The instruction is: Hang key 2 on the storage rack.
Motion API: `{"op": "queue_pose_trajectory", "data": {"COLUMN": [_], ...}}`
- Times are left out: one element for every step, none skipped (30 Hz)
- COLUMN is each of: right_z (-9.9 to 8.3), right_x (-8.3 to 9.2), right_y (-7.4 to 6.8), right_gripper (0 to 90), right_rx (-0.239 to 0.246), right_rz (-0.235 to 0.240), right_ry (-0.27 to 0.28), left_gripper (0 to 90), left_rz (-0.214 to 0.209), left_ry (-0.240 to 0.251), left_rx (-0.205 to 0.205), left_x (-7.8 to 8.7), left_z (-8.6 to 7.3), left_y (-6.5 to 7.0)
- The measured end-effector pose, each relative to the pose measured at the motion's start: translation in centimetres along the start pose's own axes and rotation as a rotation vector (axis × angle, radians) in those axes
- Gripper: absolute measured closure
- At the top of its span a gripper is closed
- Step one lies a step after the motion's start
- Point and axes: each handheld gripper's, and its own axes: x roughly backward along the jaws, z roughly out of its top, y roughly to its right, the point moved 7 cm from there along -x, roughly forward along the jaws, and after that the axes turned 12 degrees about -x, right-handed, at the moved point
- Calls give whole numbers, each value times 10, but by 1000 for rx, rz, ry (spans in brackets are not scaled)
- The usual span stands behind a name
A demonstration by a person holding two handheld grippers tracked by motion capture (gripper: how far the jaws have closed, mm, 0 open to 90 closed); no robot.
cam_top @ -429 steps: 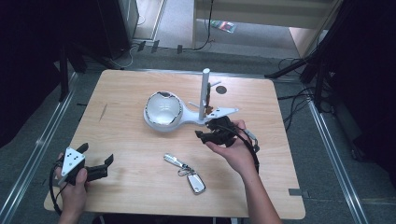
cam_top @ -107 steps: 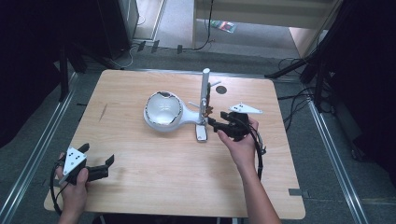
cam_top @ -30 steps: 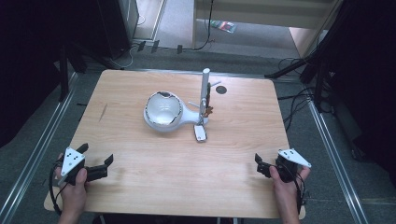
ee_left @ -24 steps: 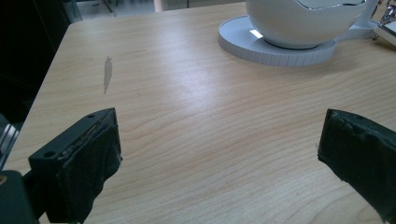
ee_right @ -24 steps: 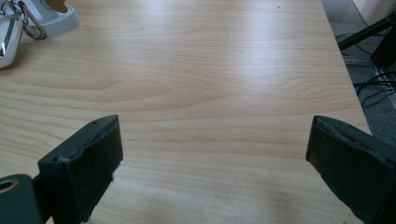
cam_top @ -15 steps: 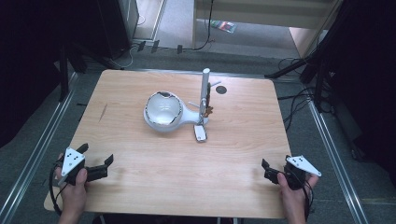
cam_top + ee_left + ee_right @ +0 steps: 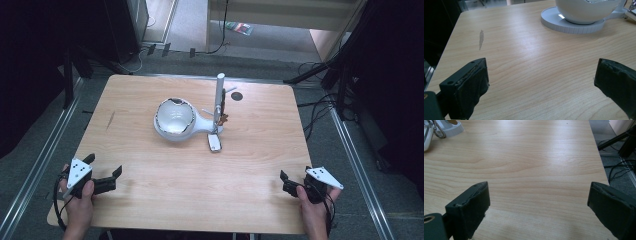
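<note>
My left gripper (image 7: 102, 176) rests at the near left corner of the wooden table (image 7: 150, 200), jaws spread wide with bare wood between them. My right gripper (image 7: 286, 181) sits at the near right corner, jaws likewise spread and holding nothing. At the table's centre, well apart from both, stands a white stand (image 7: 218, 105) with an upright post and a round bowl-shaped dish (image 7: 174, 118) on its base. A key fob (image 7: 215, 143) lies just in front of the post, on a ring at the post's foot.
</note>
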Motion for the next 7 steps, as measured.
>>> {"op": "queue_pose_trajectory", "data": {"right_z": [0, 0, -1, -1, -1, -1, -1], "right_x": [0, -1, -1, -1, -1, -1, -1], "right_y": [0, 0, 0, -1, -1, -1, -1], "right_gripper": [46, 46, 46, 46, 47, 48, 49], "right_rx": [2, 5, 8, 10, 15, 15, 15], "right_rz": [-3, -4, -5, -6, -7, -7, -7], "right_ry": [-1, -2, -4, -3, -6, -7, -8], "left_gripper": [0, 0, 0, 0, 0, 0, 0], "left_rz": [0, 0, 0, 0, 0, 0, -1], "left_ry": [0, 0, -1, -1, -1, -1, -3], "left_rx": [0, 0, -1, -1, -1, -1, -1], "left_x": [0, 0, 0, 0, 0, 0, 0], "left_z": [0, 0, 0, 0, 0, 0, 0], "left_y": [0, 0, 0, 0, 0, 0, 0]}}
